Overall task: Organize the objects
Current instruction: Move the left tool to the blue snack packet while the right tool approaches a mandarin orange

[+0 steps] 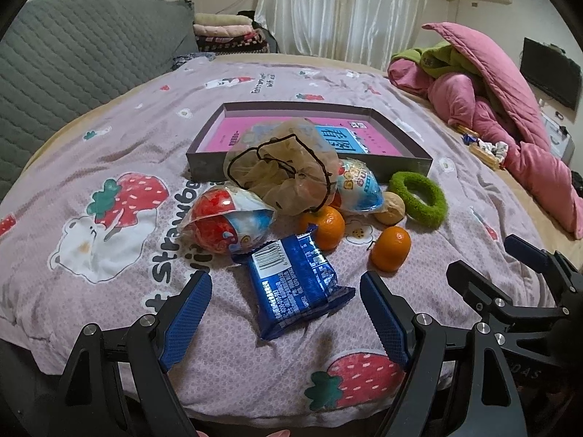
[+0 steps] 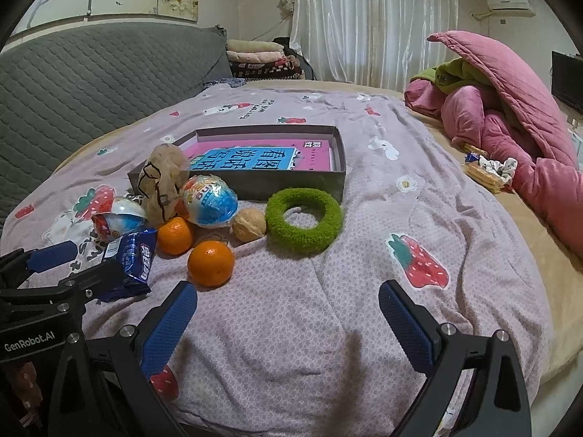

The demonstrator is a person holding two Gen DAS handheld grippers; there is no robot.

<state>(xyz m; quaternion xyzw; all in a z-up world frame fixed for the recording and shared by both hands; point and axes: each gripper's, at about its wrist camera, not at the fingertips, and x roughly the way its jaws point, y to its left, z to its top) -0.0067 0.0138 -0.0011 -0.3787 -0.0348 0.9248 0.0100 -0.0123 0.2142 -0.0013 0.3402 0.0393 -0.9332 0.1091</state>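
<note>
The left gripper (image 1: 286,313) is held spread wide, nothing pinched; the blue snack packet (image 1: 295,284) lies on the blanket (image 1: 109,255) directly between and just ahead of its fingers, long axis running away and slightly left. The right gripper (image 2: 288,324) is likewise spread over bare blanket, so the left is judged nearer. The open box (image 2: 291,185) lies beyond the pile. Only the right view shows the packet's printed face (image 2: 133,255)

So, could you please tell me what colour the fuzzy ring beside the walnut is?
The fuzzy ring is bright green, clearest in the right wrist view.
</note>
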